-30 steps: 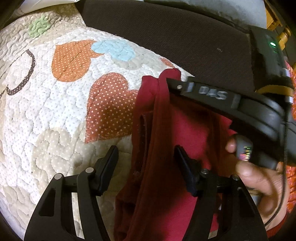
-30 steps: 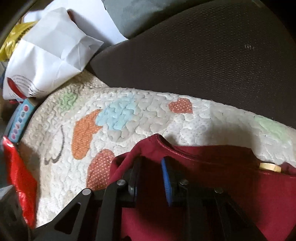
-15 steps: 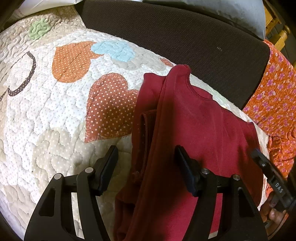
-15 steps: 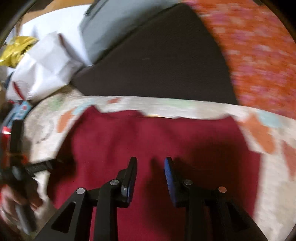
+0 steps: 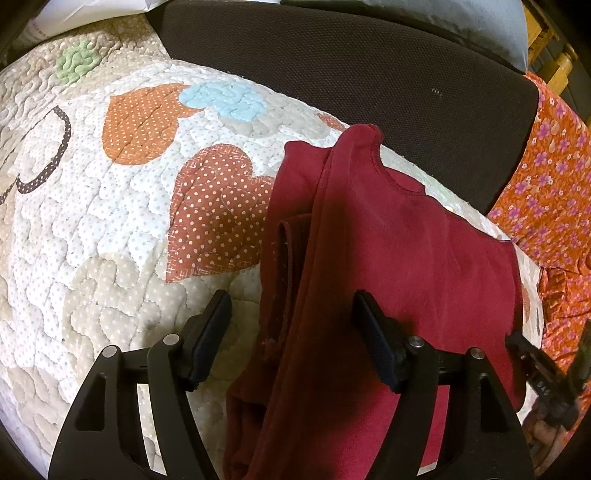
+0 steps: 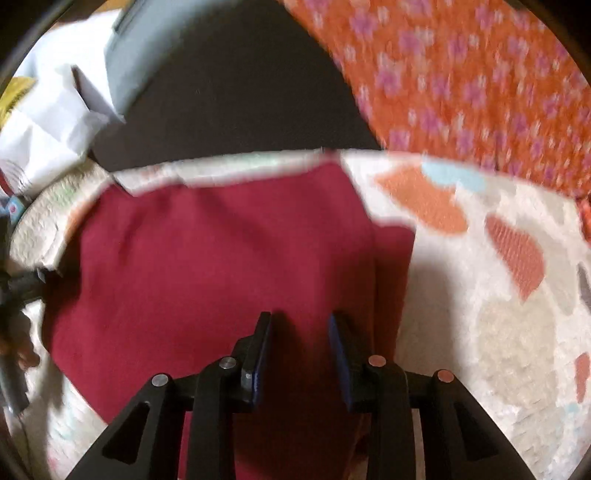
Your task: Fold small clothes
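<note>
surface: quilted bedspread (image 5: 92,229), cream with dotted heart patches
garment: dark red top (image 5: 399,280) lying partly folded on the quilt
left gripper (image 5: 291,325): jaws just widened, released, straddling the folded edge
right gripper (image 6: 299,347): jaws apart, gripping nothing, over the top
behind: dark cushion (image 5: 351,74), orange floral cloth (image 5: 546,177), white paper (image 6: 40,125)

Your right wrist view is smeared by motion: the flowers on the orange cloth (image 6: 461,74) run together and the red shirt (image 6: 207,258) has soft edges. The bottom edge of the picture cuts off the shirt's near end, below the right hand-held gripper (image 6: 299,354). In your left wrist view, the shirt's (image 5: 388,266) folded flap hides whatever lies beneath it, and only a corner of the white paper (image 5: 88,14) shows, beyond the quilt (image 5: 92,221).
</note>
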